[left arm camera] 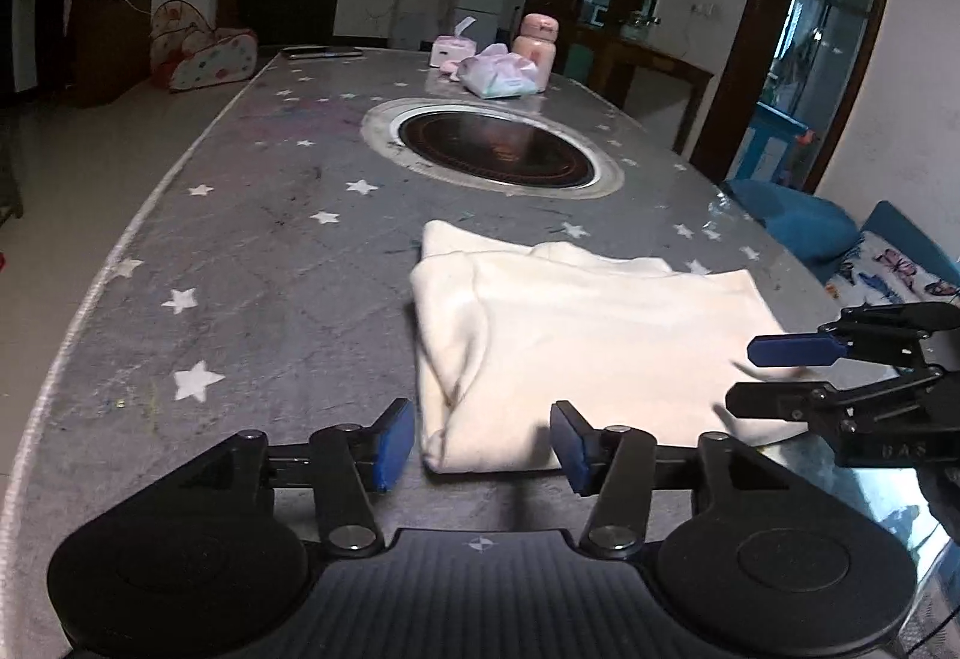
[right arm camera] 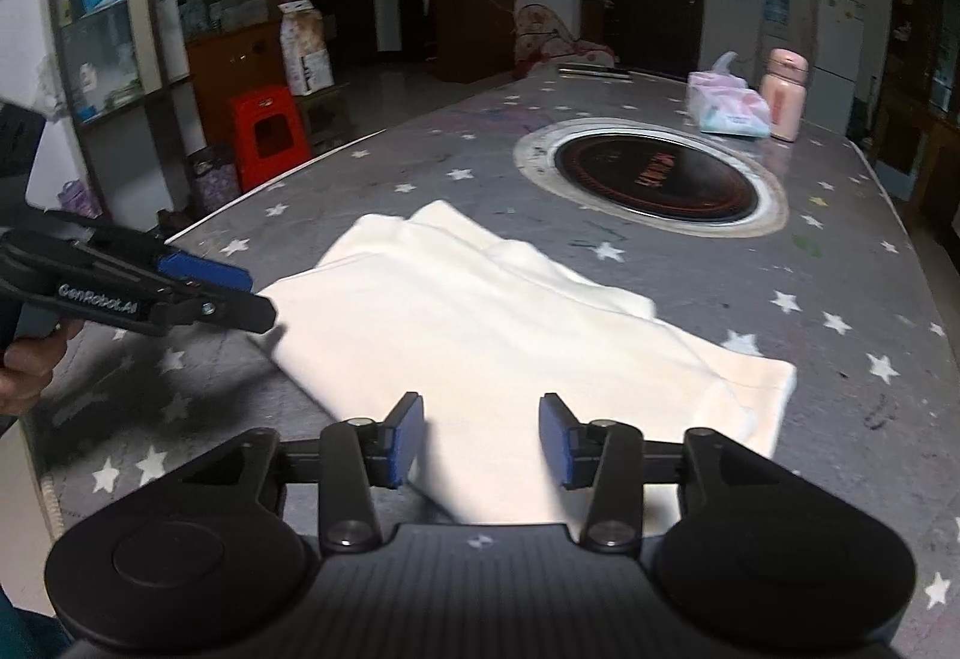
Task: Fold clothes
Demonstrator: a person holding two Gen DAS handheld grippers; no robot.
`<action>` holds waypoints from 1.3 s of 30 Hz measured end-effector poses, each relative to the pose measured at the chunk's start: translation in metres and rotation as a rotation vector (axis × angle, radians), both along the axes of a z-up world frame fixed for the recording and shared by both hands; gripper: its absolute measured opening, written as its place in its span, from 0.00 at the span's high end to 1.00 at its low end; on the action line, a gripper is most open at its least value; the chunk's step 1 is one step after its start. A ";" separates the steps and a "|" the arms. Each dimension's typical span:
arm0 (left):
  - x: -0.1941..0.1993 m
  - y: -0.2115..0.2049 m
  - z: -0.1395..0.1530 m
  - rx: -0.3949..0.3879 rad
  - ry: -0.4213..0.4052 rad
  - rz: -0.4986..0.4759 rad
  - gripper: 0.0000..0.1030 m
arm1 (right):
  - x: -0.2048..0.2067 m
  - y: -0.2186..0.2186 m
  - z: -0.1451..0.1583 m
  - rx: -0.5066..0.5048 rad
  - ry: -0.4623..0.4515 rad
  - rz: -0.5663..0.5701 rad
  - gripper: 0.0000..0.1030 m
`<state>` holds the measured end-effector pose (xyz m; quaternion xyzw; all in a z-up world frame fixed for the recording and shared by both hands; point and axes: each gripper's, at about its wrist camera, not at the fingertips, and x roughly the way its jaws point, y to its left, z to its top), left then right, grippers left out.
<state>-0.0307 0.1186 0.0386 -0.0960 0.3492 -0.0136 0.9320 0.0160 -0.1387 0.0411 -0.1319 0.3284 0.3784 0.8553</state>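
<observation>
The cream garment [left arm camera: 576, 335] lies folded into a soft, layered rectangle on the bench [left arm camera: 252, 263], just ahead of both claws. The left claw [left arm camera: 483, 443] stands partly open with the garment's near left corner between its blue pads, which press on nothing. The right claw [right arm camera: 480, 440] is likewise partly open and empty, the cloth's near edge lying under the gap between its pads.

The main risk, judged from this layout, is the stack coming undone. The fabric looks thick, matte and limp, perhaps a knit, with rounded fold edges and several loose layers showing at the far end. A claw closing on the top layer alone would probably peel it back and spoil the fold. A pad dragged across the bench cover, a grey star-printed sheet that looks slightly glossy, could slide the whole bundle rather than lift it.

Beyond the claws, a round black hob [left arm camera: 492, 152] with a metal rim is set into the bench; a push forward could crowd the cloth onto it. Farther off stand a pink flask [left arm camera: 536, 42] and a plastic wipes pack [left arm camera: 501, 72], well clear.
</observation>
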 end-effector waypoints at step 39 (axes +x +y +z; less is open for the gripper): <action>0.000 0.014 0.005 0.053 -0.010 0.188 0.00 | -0.019 0.038 0.006 0.151 -0.089 0.017 0.00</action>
